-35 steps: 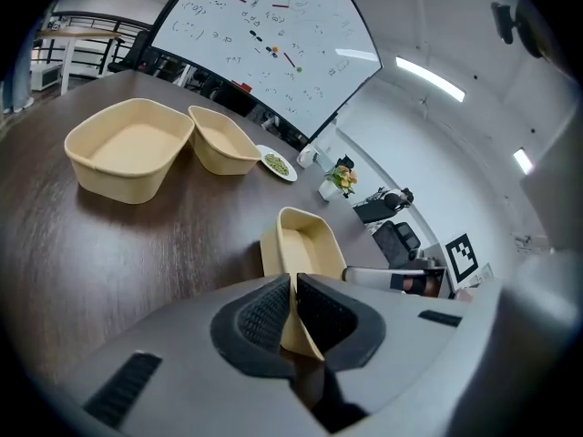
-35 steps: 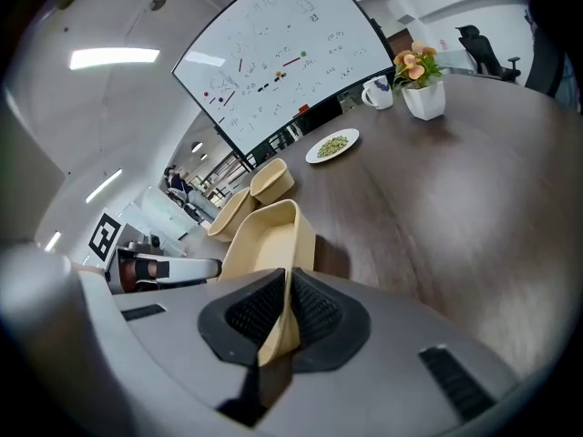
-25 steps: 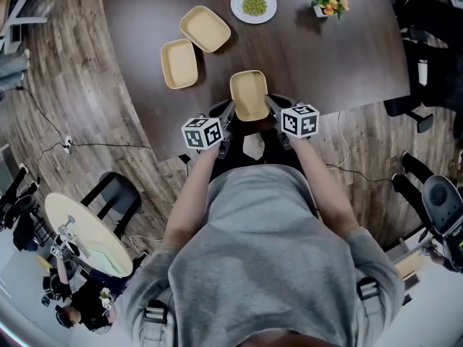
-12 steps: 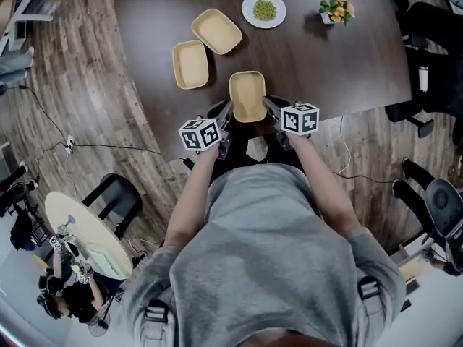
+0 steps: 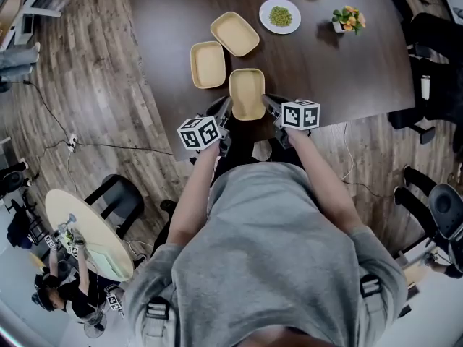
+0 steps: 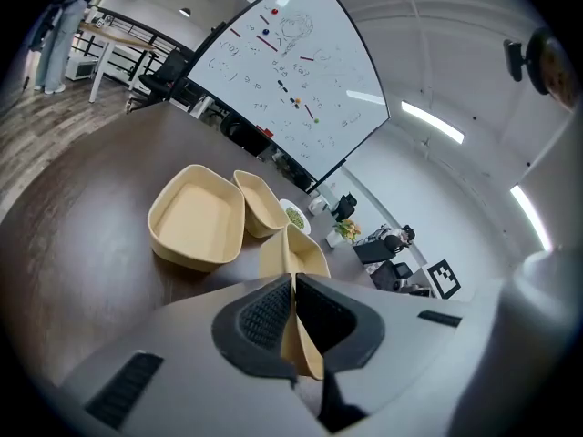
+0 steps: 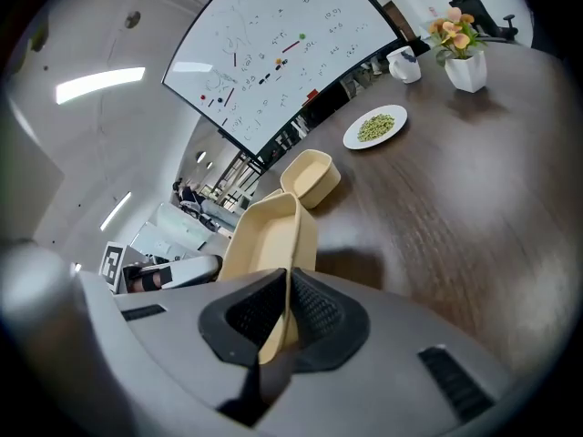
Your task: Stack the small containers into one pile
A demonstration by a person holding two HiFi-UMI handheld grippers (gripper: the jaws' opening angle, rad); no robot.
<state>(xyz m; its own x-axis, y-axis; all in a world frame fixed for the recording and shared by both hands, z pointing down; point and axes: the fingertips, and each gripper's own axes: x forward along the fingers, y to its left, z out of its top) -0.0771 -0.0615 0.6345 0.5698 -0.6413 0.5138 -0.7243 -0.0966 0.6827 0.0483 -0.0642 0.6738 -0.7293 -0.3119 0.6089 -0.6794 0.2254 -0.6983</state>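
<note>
Head view: tan container point(image 5: 247, 94) held just below the frame's centre, over the near edge of the dark surface point(image 5: 325, 63)
The left gripper point(image 5: 226, 114) and right gripper point(image 5: 271, 107) each have their jaws pressed together on the thin rim of an opposite long side, as both gripper views confirm. The container looks light and thin-walled, probably a little flexible, so the rim is the sensible hold, and a hard squeeze could bend it. Two more containers lie on the surface to the upper left of the held one, the nearer container point(image 5: 208, 64) and the tilted farther container point(image 5: 235, 33). Against the earlier frame, the loose pair now sits further right in the frame and closer to the held container, while both pinches look unchanged
</note>
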